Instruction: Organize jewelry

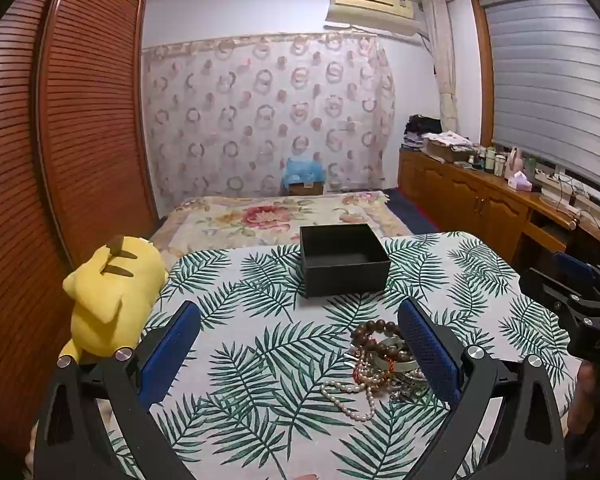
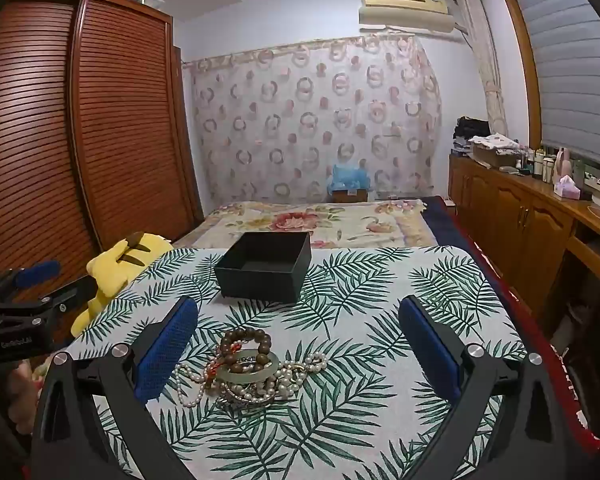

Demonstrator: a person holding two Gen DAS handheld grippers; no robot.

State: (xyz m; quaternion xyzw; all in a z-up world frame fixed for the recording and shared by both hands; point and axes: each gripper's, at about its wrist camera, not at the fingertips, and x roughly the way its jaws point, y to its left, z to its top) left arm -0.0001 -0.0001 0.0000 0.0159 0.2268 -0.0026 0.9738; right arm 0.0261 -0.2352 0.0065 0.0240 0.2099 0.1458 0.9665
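The left gripper and right gripper hover with jaws apart, holding nothing. The tangled heap of pearl strands, wooden beads and jade bangle lies on the leaf-print tablecloth. The open black square box beyond is empty; no item is sorted yet.

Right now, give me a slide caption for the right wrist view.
Open right gripper hovers over tangled jewelry pile before empty black box on leaf-print tablecloth.

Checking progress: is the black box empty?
Empty as far as visible: the lidless black box shows bare floor, and the jewelry pile lies on the tablecloth.
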